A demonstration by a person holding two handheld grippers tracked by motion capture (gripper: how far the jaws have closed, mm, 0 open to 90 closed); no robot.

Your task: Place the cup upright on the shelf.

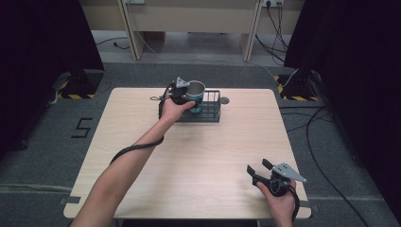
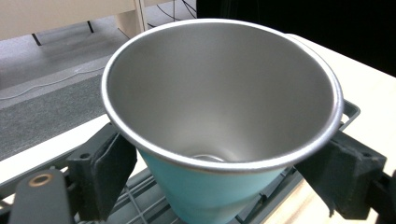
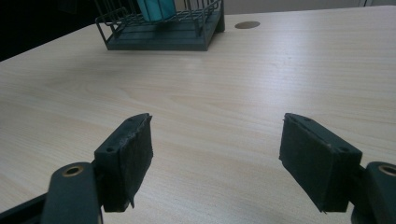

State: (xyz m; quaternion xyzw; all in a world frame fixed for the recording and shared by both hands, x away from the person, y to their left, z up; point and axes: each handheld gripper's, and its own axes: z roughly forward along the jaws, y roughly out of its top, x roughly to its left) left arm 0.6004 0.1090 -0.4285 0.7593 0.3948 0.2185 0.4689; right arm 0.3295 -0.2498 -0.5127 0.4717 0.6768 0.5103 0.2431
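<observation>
Two jaws of the left gripper pinch the teal cup over the wire basket. Well apart, the right gripper sits spread above the bench.

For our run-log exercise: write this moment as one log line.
left gripper: shut on cup, over rack | right gripper: open, empty, near table edge

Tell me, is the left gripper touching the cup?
Touching. In the left gripper view, the left gripper has a black pad pressed against each side of the cup, just under its metal rim, above the rack.
</observation>
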